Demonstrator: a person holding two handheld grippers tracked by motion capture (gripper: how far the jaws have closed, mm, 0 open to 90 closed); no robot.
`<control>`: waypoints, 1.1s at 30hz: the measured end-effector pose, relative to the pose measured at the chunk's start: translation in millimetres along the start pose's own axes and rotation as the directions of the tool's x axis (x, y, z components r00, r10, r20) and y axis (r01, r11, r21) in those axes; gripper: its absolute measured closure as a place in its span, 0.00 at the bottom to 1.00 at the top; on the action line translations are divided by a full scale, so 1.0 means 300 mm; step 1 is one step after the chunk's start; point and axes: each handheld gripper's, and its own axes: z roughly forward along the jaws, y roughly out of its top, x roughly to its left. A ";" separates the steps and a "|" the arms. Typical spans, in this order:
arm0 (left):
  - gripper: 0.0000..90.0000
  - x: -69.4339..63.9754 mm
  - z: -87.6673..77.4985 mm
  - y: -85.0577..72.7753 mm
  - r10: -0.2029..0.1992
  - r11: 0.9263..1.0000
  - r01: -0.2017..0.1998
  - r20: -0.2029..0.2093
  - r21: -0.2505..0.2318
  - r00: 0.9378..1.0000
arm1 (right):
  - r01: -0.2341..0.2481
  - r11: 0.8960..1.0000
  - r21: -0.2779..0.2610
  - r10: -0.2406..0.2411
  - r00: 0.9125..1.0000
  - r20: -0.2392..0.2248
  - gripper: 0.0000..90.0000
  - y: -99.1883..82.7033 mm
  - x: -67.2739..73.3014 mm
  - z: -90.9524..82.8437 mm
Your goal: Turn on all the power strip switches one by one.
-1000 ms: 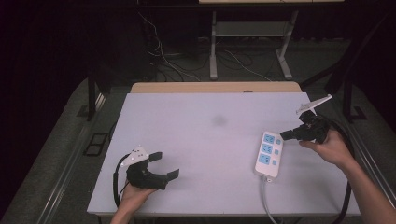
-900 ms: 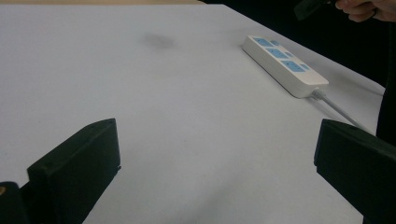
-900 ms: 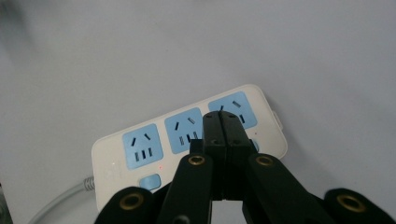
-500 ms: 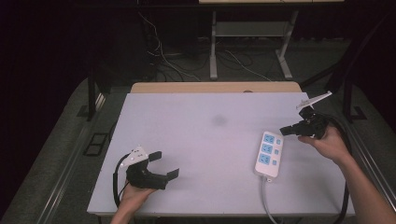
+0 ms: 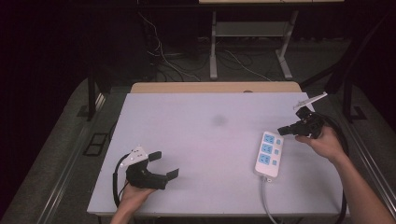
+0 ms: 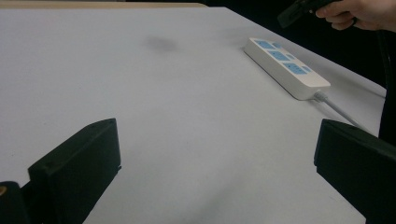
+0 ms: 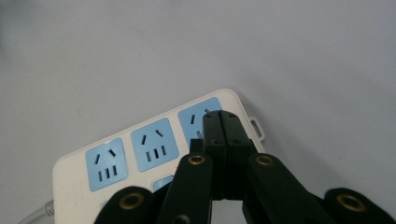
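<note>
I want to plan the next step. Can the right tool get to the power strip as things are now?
Probably yes. The right tool, jaws shut, is held just beside the strip, and nothing lies between them on the table. It would likely need to open first to grip it.

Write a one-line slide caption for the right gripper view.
Shut right gripper poised above a white power strip with three blue sockets on the table.
</note>
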 end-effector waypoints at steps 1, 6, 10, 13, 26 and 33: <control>0.00 0.000 0.000 0.000 0.001 1.000 -0.001 0.000 0.000 1.000 | 0.000 1.000 0.002 0.000 1.000 -0.001 1.00 -0.003 -0.002 0.004; 0.00 0.001 -0.001 0.000 -0.001 1.000 0.001 0.000 -0.001 1.000 | -0.011 1.000 0.007 0.011 1.000 -0.005 1.00 -0.015 -0.010 0.021; 0.00 0.000 0.000 0.000 0.000 1.000 0.000 0.000 0.000 1.000 | -0.017 1.000 0.012 0.017 1.000 -0.007 1.00 -0.024 -0.014 0.031; 0.00 0.000 0.001 0.000 0.000 1.000 0.000 0.000 0.000 1.000 | -0.019 1.000 0.018 0.019 1.000 -0.011 1.00 -0.030 -0.016 0.039; 0.00 0.001 0.000 0.000 -0.001 1.000 0.001 0.000 0.000 1.000 | -0.024 0.999 0.036 0.025 1.000 -0.019 1.00 -0.049 -0.021 0.065; 0.00 0.001 0.000 -0.001 0.001 1.000 -0.001 0.000 0.001 1.000 | -0.035 0.999 0.025 0.036 0.999 -0.030 1.00 -0.061 -0.029 0.070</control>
